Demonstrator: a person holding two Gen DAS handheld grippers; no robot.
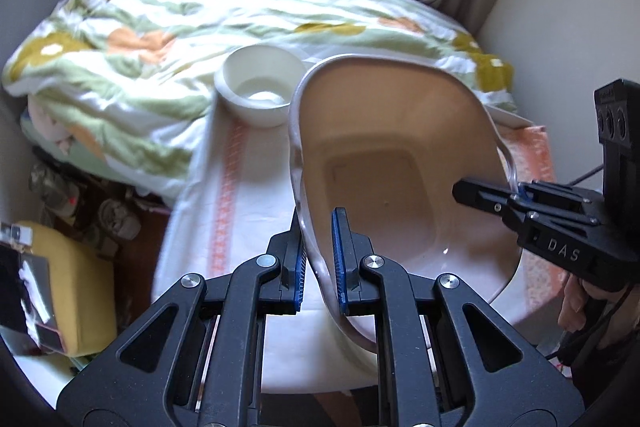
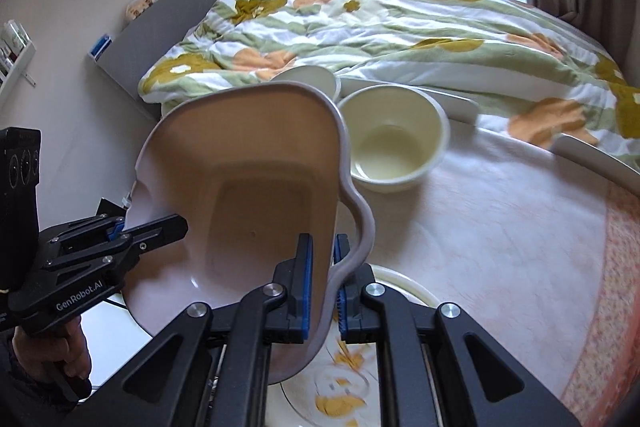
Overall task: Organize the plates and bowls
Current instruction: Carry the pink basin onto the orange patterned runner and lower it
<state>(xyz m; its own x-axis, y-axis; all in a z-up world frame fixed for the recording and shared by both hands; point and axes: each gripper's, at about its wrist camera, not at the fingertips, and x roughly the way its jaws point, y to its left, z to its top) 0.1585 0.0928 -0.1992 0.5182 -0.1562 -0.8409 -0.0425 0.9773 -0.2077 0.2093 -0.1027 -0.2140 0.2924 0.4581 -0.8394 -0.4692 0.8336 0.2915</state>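
Mid-task imo: L gripper (image 1: pixel 320 259) & R gripper (image 2: pixel 320 287) both clamp tan dish (image 1: pixel 392 179) rim, airborne; white bowl (image 2: pixel 394 139) & floral plate (image 2: pixel 340 399) unstacked.

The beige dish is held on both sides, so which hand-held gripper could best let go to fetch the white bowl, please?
Left: the white bowl lies just beyond the left hand-held gripper, left of the beige dish.

left claw (image 1: pixel 322 259): black, blue pads, silver screws | right claw (image 2: pixel 320 283): same, "DAS" marking
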